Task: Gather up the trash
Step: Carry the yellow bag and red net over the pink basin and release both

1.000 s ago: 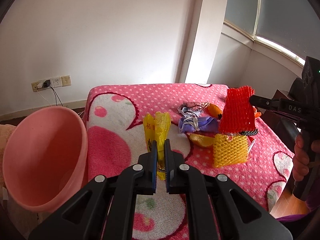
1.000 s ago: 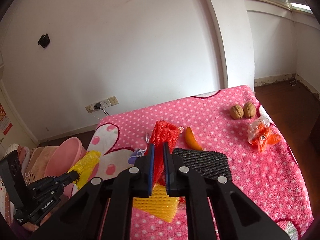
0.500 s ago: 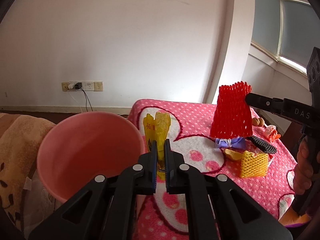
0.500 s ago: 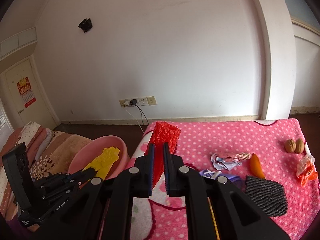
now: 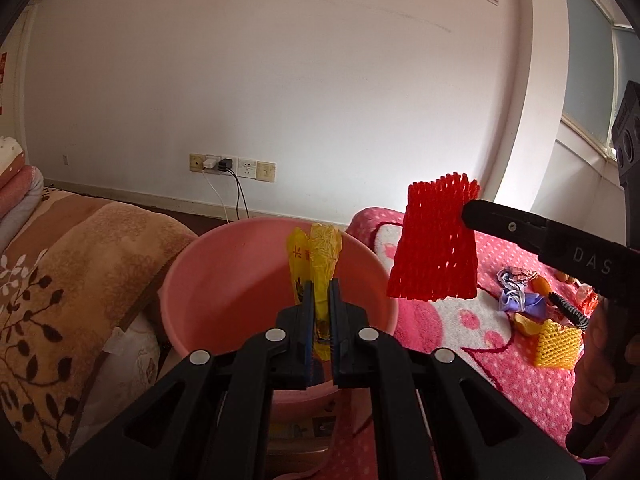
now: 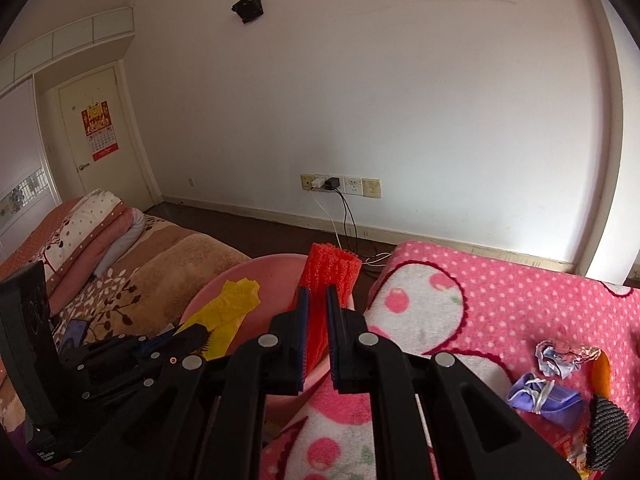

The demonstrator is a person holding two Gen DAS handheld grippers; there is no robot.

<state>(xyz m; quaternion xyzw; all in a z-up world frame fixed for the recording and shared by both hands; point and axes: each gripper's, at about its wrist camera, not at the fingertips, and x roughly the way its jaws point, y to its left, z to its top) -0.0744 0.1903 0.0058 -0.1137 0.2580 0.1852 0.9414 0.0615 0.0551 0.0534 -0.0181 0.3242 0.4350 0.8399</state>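
Note:
My left gripper point(image 5: 321, 292) is shut on a yellow plastic wrapper point(image 5: 318, 256) and holds it over the open pink bucket point(image 5: 224, 280). My right gripper point(image 6: 318, 296) is shut on a red foam fruit net point(image 6: 330, 276) and holds it above the bucket's right rim point(image 6: 280, 258), next to the pink dotted blanket point(image 6: 500, 300). In the left wrist view the red net point(image 5: 436, 248) hangs to the right of the bucket. Loose trash lies on the blanket: a crumpled wrapper point(image 6: 560, 356), a purple mask point(image 6: 544, 396), a black net point(image 6: 606, 428) and a yellow foam net point(image 5: 558, 342).
A bed with a brown leaf-patterned blanket point(image 5: 60, 280) lies left of the bucket. Wall sockets with cables point(image 5: 232, 166) sit on the white wall behind. A door with a red calendar point(image 6: 100, 132) is at far left.
Both grippers swung left from over the pink blanket toward the bucket. The yellow wrapper is now over the bucket and the red net is at its right rim.

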